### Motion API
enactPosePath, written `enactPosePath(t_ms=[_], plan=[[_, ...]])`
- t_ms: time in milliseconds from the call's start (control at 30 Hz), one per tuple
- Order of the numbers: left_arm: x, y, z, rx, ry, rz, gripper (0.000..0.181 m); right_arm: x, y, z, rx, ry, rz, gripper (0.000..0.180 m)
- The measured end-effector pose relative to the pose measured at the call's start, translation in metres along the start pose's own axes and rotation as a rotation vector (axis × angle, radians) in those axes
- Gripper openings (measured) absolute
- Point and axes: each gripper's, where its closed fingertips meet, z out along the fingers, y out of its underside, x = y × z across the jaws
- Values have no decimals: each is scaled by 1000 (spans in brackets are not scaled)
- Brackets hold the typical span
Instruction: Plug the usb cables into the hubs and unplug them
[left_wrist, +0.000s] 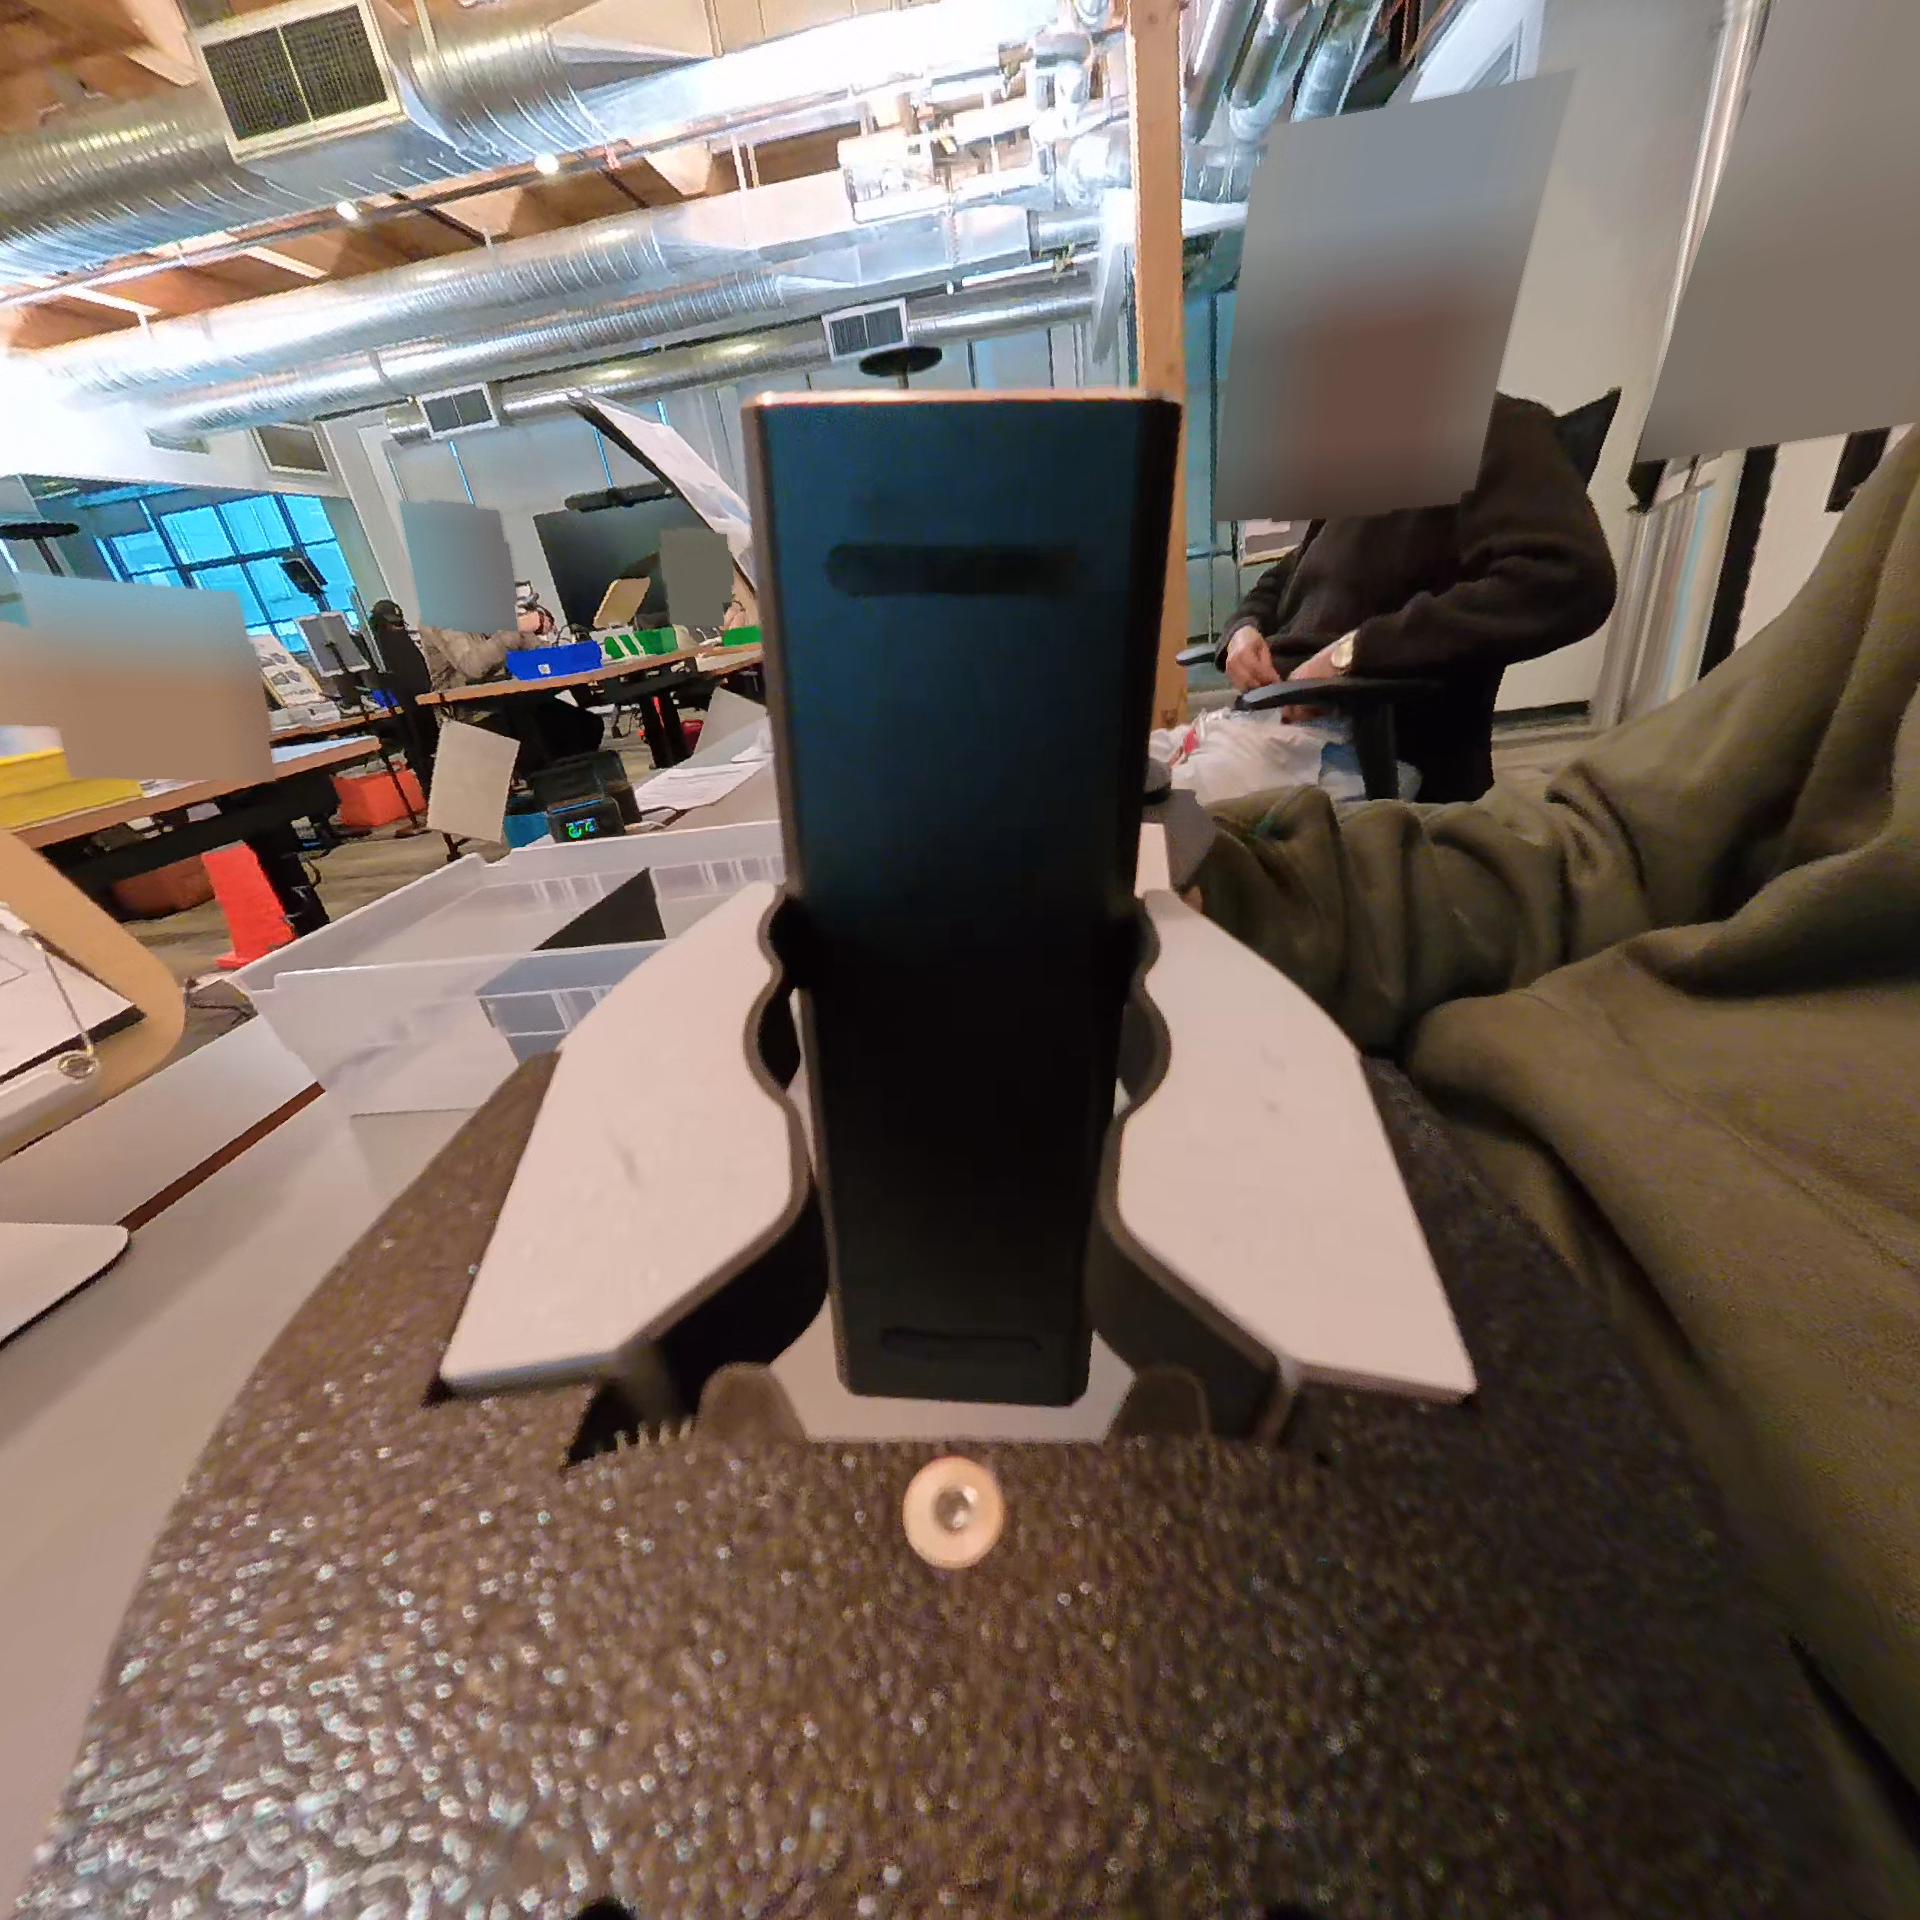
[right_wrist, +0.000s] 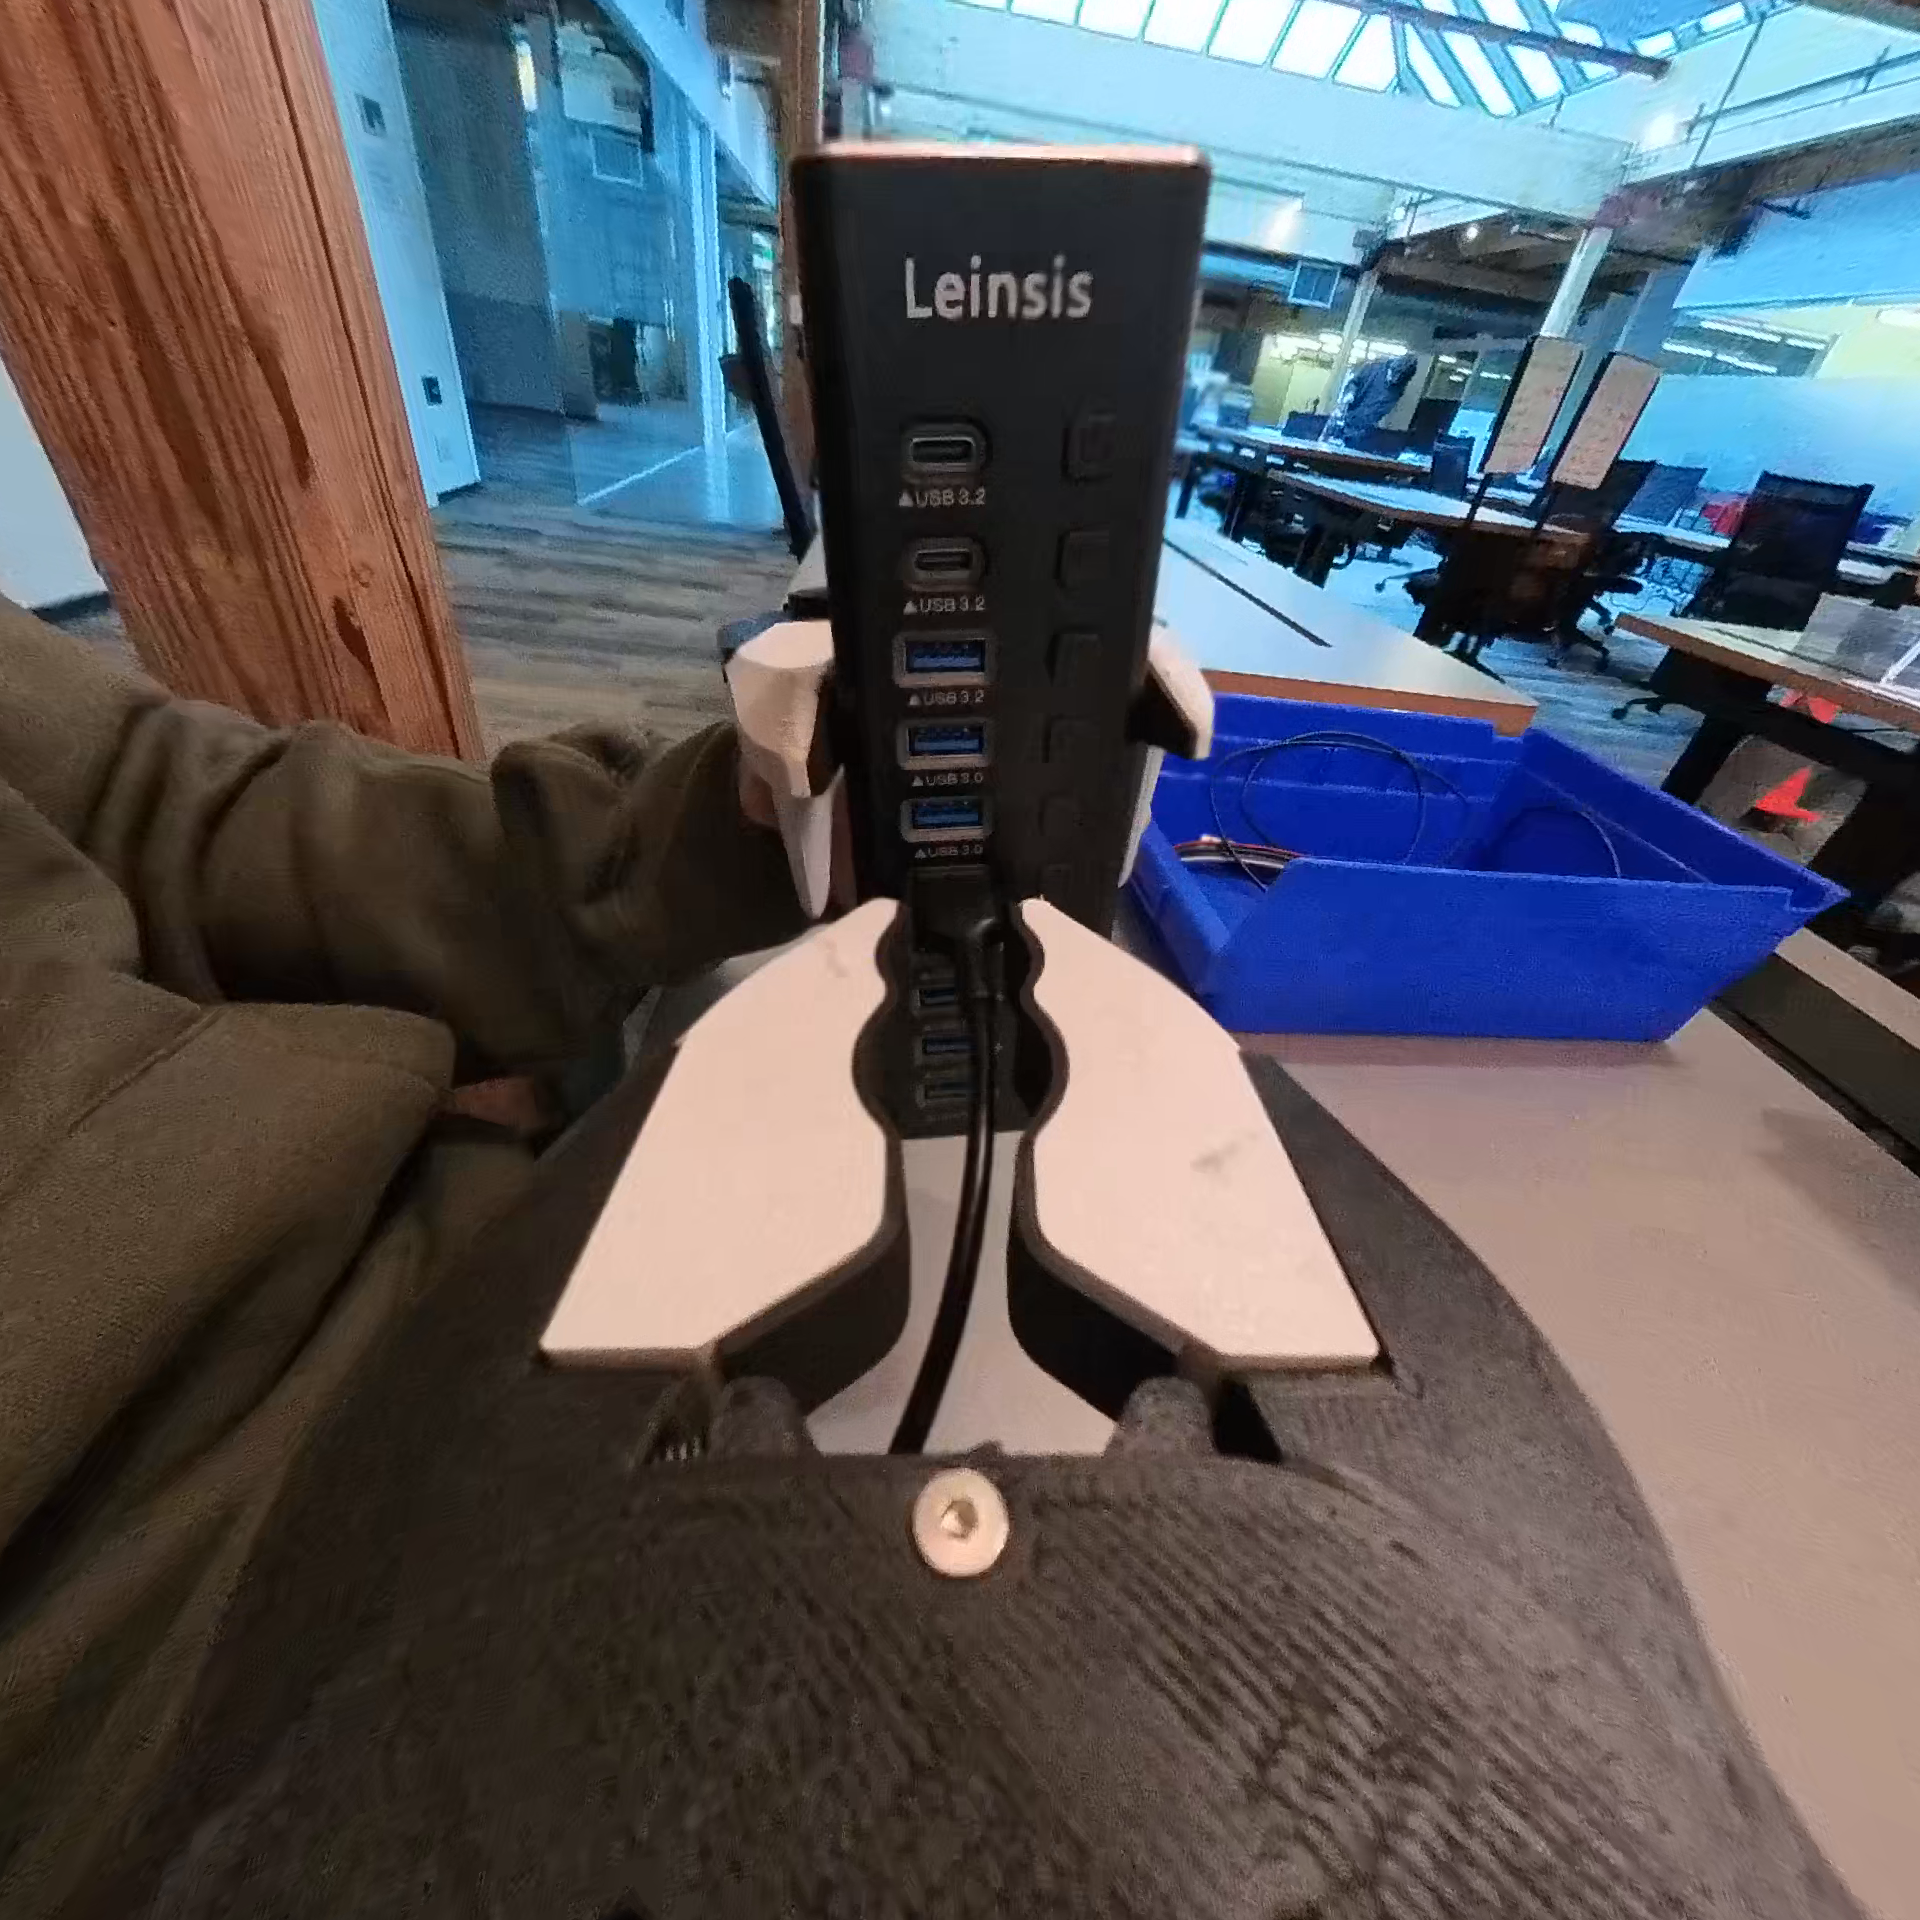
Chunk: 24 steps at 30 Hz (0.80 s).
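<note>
A tall black USB hub (left_wrist: 956, 675) stands upright in my left gripper (left_wrist: 956, 930), which is shut on its two sides; this view shows the hub's plain back. In the right wrist view the hub's port side (right_wrist: 852, 364) faces me, with the left gripper's white fingers (right_wrist: 774, 717) clamped on its edges. My right gripper (right_wrist: 961, 920) is shut on a black USB plug (right_wrist: 951, 909) that sits at a port in the lower half of the hub. Its black cable (right_wrist: 961, 1226) runs back between my fingers.
A blue bin (right_wrist: 1455, 935) with loose wires stands on the grey table (right_wrist: 1558, 1299) to the right of the hub. White trays (left_wrist: 416, 997) lie behind the hub on the left. An olive sleeve (right_wrist: 260, 935) and a wooden post (right_wrist: 208, 364) are close by. A seated person (left_wrist: 1455, 623) is beyond.
</note>
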Motion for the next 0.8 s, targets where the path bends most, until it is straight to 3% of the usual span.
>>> enactPosePath(t_ms=[533,800], plan=[[-3,0,3,-5,-57,36,61,0,-10,-6,51,26,-69,16],[3,16,2,-28,19,-31,67,-8,-21,-10,126,-36,-42,16]])
